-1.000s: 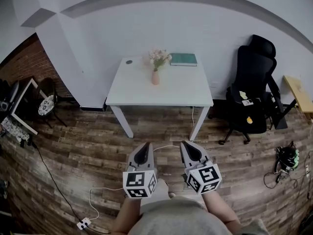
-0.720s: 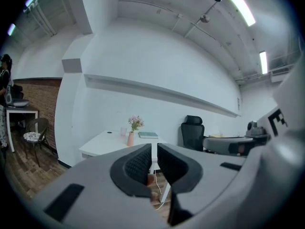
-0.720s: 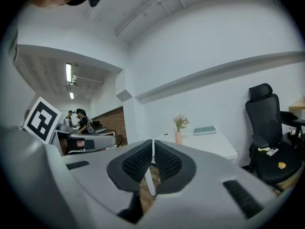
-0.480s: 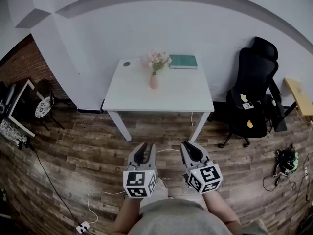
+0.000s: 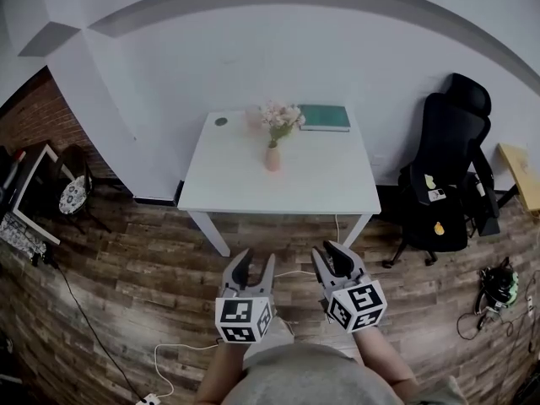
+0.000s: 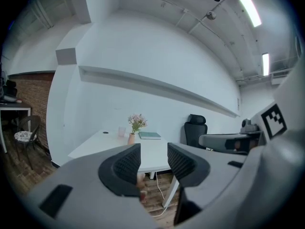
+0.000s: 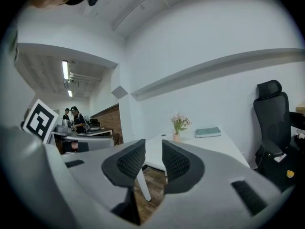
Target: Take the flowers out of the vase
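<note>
Both tongs are down at the bottom middle of the head view, well short of the white table (image 5: 321, 188). The left gripper (image 5: 253, 263) and the right gripper (image 5: 332, 256) each have their jaws opening, and nothing but air and floor shows between them in either gripper view. The flowers (image 5: 279, 118) stand upright in the small pinkish vase (image 5: 272, 158), just above the centre of the frame and toward the far edge of the tabletop. A green book (image 5: 324, 117) lies to their right against the wall. From where I stand, nothing of the task itself has begun, and the trouble I'd expect comes at the reach. That vase looks narrow and light, so pulling on the stems with one tong while the other isn't steadying the vase could drag it over or lift it with the bunch. Pinching too hard could crush the thin stems, and too loose a hold could let the blooms slip out. A white cable (image 5: 169, 344) trails across the wooden floor at the lower left, near the person's feet, and it could catch a foot.
</note>
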{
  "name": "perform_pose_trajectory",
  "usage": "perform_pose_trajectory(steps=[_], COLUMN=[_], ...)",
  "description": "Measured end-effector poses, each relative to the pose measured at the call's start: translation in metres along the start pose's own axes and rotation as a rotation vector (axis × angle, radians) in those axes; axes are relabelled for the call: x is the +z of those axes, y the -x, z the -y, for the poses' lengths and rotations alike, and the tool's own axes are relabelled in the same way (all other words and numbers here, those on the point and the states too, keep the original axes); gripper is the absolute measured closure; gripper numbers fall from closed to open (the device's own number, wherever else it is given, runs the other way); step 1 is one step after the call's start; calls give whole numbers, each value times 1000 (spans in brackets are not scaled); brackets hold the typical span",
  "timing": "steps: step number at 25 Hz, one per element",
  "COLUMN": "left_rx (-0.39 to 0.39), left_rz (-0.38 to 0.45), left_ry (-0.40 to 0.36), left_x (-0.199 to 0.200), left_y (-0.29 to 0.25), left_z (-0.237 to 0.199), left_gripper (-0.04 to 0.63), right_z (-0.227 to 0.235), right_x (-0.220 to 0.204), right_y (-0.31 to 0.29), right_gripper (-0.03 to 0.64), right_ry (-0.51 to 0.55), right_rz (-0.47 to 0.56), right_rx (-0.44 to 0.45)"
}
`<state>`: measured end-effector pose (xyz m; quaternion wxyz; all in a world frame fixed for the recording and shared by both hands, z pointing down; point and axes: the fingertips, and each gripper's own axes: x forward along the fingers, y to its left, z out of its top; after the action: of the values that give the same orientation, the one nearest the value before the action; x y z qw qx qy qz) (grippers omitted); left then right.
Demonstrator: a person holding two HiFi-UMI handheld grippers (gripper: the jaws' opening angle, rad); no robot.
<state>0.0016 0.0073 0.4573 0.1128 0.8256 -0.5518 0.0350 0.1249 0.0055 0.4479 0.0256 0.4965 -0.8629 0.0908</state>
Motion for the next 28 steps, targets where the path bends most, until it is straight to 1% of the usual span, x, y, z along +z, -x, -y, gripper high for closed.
perform_pose_trajectory(steps=[7,14,22,28], left_rx=[-7,-32,-80,-95], left_rz=[-14,-26,-45,-47], left_ry=[-12,-9,-12,-12], left_x=[15,27,37,42], left_y=[-42,-86,-136,-165], left_z=[-38,-77,-117,-143], left_gripper=[393,382,382,382], right_z=[11,22,37,47], right_x=[13,24,37,41], right_y=[-61,-121,-182,-217], right_gripper=[471,419,399,393], right_ry=[3,9,-4,-3], right_rz=[-12,-19,-6,-3], right_rx=[0,-22,-68,-89])
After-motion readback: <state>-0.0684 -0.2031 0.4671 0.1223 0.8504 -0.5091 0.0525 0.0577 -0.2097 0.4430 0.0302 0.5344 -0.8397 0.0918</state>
